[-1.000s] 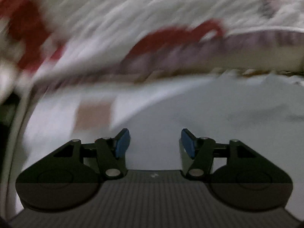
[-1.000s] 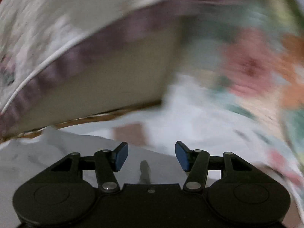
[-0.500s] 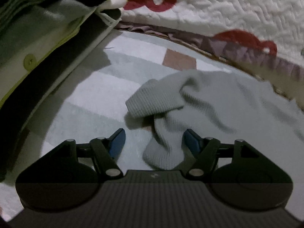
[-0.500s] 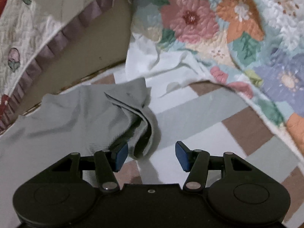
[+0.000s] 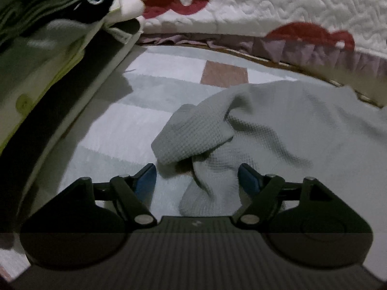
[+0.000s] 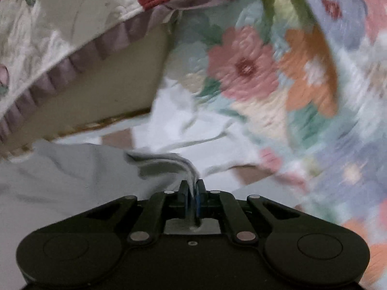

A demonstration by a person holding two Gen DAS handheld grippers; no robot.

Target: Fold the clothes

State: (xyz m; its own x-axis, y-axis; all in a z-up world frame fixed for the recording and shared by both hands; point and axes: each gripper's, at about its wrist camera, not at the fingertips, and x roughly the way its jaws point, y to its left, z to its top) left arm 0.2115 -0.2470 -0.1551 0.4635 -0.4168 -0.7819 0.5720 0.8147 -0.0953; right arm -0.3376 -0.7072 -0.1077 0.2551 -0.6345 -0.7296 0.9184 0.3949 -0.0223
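A pale grey waffle-knit garment (image 5: 290, 125) lies on a checked mat, one crumpled sleeve or corner (image 5: 193, 135) bunched toward me. My left gripper (image 5: 197, 181) is open, its blue pads on either side of the bunched fabric, which lies between the jaws. In the right wrist view the same garment (image 6: 72, 169) spreads to the left, and my right gripper (image 6: 192, 191) is shut on a raised fold of its edge (image 6: 169, 162).
A checked mat (image 5: 121, 125) covers the floor. A white quilt with red shapes (image 5: 278, 7) hangs at the back. A stack of folded clothes with a black-and-white plush (image 5: 96, 4) stands at the left. A floral quilt (image 6: 278, 72) lies at the right, white cloth (image 6: 183, 125) beneath it.
My right gripper has closed on the garment's edge fold and lifted it. My left gripper has moved slightly closer to the bunched fabric and stays open.
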